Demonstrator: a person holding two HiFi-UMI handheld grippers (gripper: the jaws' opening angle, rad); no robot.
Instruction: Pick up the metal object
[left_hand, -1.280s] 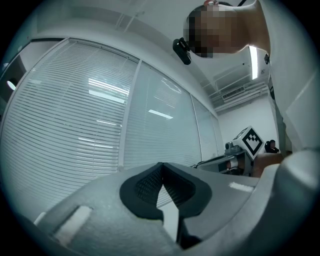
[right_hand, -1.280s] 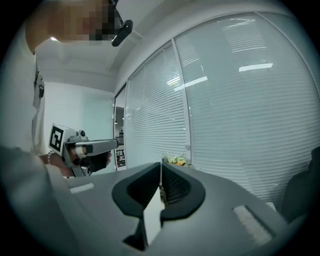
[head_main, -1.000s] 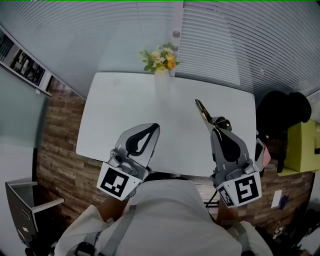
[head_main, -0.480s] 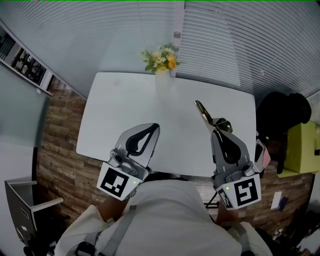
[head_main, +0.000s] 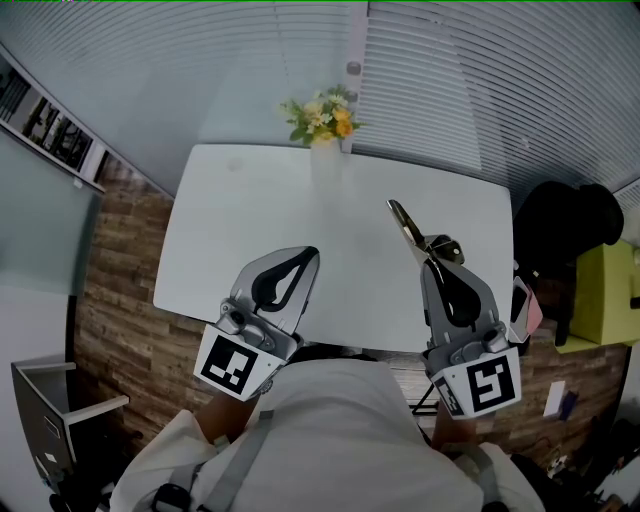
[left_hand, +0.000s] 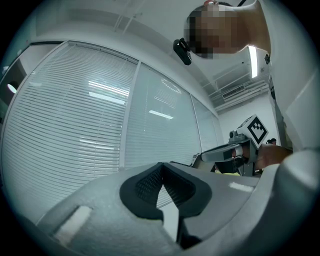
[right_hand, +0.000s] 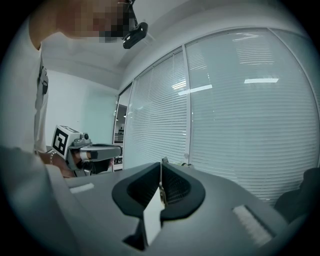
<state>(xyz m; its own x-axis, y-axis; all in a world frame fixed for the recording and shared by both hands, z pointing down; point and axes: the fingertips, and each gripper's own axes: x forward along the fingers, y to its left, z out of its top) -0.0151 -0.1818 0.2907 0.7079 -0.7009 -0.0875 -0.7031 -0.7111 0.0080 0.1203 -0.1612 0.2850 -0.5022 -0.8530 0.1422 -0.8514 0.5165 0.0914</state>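
The metal object (head_main: 405, 224) is a slim, shiny, gold-tinted strip. It sticks forward and up out of my right gripper (head_main: 432, 258), which is shut on it above the right side of the white table (head_main: 240, 215). In the right gripper view only its thin edge (right_hand: 161, 184) shows, pinched between the two pads. My left gripper (head_main: 311, 253) hovers over the table's front left with its jaws shut and nothing in them; in the left gripper view its pads (left_hand: 150, 182) meet tip to tip. Both grippers are raised and point towards the window blinds.
A vase of yellow and white flowers (head_main: 322, 120) stands at the table's far edge, in the middle. A black bag (head_main: 562, 232) and a yellow-green box (head_main: 606, 292) sit to the table's right. Blinds fill the background.
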